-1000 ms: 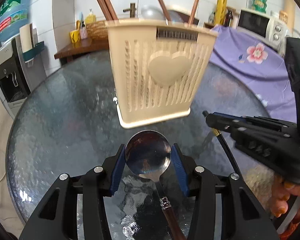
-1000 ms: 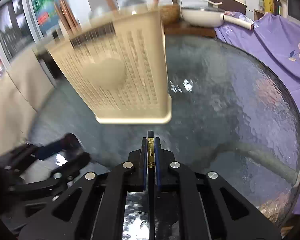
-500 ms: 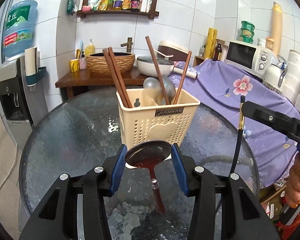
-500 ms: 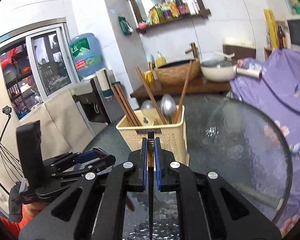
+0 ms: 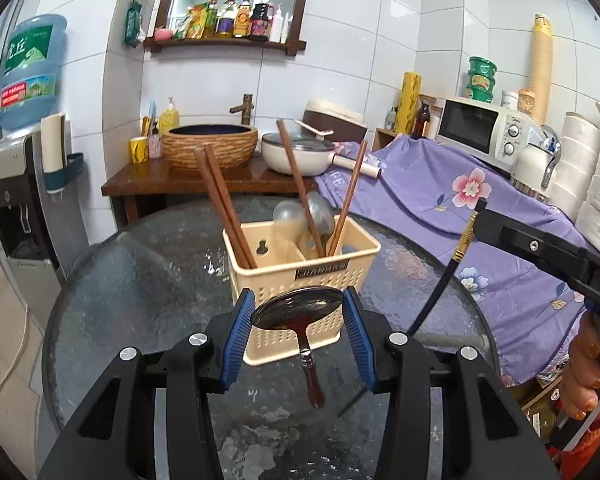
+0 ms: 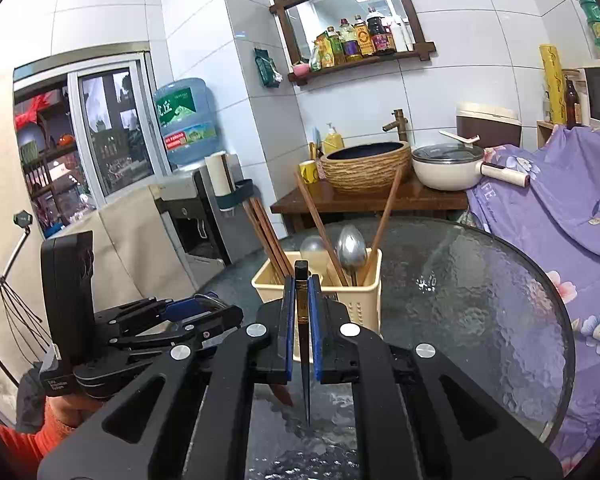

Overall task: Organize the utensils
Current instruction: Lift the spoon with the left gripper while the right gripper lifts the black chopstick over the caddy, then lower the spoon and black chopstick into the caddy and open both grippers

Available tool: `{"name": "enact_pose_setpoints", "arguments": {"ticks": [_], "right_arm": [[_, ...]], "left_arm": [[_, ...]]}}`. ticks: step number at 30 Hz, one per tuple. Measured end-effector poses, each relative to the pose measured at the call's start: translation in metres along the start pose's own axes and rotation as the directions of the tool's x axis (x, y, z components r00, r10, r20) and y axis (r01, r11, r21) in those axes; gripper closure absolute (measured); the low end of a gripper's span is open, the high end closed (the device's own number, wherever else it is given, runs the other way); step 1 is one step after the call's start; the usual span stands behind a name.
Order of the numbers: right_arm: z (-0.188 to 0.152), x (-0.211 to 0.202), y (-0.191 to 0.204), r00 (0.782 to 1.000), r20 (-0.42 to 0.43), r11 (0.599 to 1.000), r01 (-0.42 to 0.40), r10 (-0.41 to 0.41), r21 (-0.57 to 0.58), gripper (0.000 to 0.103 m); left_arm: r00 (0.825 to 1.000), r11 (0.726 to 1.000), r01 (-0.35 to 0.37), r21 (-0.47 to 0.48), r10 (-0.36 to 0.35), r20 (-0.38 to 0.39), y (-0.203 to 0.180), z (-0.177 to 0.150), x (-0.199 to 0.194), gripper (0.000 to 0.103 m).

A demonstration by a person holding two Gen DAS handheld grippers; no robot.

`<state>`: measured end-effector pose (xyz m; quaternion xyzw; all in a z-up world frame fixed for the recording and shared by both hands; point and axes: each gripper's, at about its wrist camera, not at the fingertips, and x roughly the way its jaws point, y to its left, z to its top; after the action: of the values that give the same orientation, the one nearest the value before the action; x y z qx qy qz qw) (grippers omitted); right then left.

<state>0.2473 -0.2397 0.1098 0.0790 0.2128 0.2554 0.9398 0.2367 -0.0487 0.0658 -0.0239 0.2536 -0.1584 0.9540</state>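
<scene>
So the left gripper [image 5: 298, 316] has its blue jaws clamped on the bowl of a metal spoon [image 5: 296, 312], one pad on each edge of the bowl, and the spoon's brown handle hangs down toward the camera, clear of the glass. The right gripper [image 6: 301, 316] has its jaws squeezed together on a black chopstick [image 6: 302, 344] with a gold band near its top end; the stick runs straight down between the pads and its thin tip points at the glass.

Both grippers hang on the near side of the beige utensil basket [image 5: 300, 276], which stands on the round glass counter [image 5: 140, 280]. From the left wrist view the spoon sits right in front of the basket's front wall. Inside the basket: a pair of brown chopsticks [image 5: 220, 200] leaning in the left compartment, two more crossing on the right, and two spoons [image 5: 304, 216] standing bowl-up toward the back.

Beyond the basket there's a wooden side table with a woven basin [image 5: 210, 144] and a white pan [image 5: 296, 156].
</scene>
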Motion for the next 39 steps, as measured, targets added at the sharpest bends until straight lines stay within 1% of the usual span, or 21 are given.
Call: {"name": "enact_pose_setpoints", "arguments": {"ticks": [3, 6, 11, 16, 19, 21, 24, 25, 32, 36, 39], "right_arm": [[0.013, -0.003, 0.001, 1.0, 0.005, 1.0, -0.014, 0.014, -0.014, 0.096], [0.033, -0.005, 0.007, 1.0, 0.011, 0.998, -0.013, 0.014, -0.055, 0.096], [0.083, -0.008, 0.011, 0.999, 0.045, 0.995, -0.002, 0.006, -0.097, 0.096], [0.13, -0.005, 0.013, 0.996, 0.092, 0.994, 0.022, -0.013, -0.106, 0.096], [0.155, 0.003, 0.013, 0.993, 0.114, 0.994, 0.036, -0.024, -0.106, 0.096], [0.164, 0.012, 0.015, 0.991, 0.127, 0.991, 0.061, -0.045, -0.12, 0.096], [0.166, 0.027, 0.013, 0.99, 0.123, 0.987, 0.092, -0.076, -0.133, 0.096], [0.163, 0.033, 0.011, 0.99, 0.114, 0.986, 0.098, -0.083, -0.135, 0.096], [0.121, 0.071, -0.011, 0.994, 0.027, 0.989, 0.111, -0.109, -0.098, 0.096], [0.101, 0.089, -0.021, 0.993, -0.021, 0.99, 0.112, -0.114, -0.08, 0.096], [0.09, 0.097, -0.026, 0.991, -0.036, 0.99, 0.123, -0.126, -0.071, 0.096]], "left_arm": [[0.999, 0.999, 0.036, 0.007, -0.036, 0.012, 0.001, 0.014, -0.007, 0.059], [0.998, 0.999, 0.049, 0.011, -0.05, 0.036, 0.002, 0.034, -0.015, 0.059], [0.992, 0.998, 0.051, 0.044, -0.055, 0.112, 0.0, 0.08, -0.031, 0.059], [0.987, 0.998, -0.002, 0.058, -0.007, 0.159, 0.0, 0.123, -0.026, 0.059], [0.987, 0.998, -0.028, 0.056, 0.019, 0.157, 0.003, 0.137, -0.015, 0.059], [0.989, 0.998, -0.038, 0.055, 0.029, 0.142, 0.004, 0.14, -0.003, 0.059], [0.993, 0.997, -0.057, 0.044, 0.051, 0.11, 0.01, 0.135, 0.016, 0.059], [0.995, 0.998, -0.058, 0.039, 0.054, 0.089, 0.014, 0.129, 0.025, 0.059], [0.998, 0.998, -0.057, 0.035, 0.058, -0.017, 0.023, 0.09, 0.062, 0.059], [0.996, 0.997, -0.055, 0.045, 0.058, -0.062, 0.023, 0.071, 0.077, 0.059], [0.995, 0.997, -0.052, 0.051, 0.057, -0.085, 0.025, 0.061, 0.084, 0.059]]}}
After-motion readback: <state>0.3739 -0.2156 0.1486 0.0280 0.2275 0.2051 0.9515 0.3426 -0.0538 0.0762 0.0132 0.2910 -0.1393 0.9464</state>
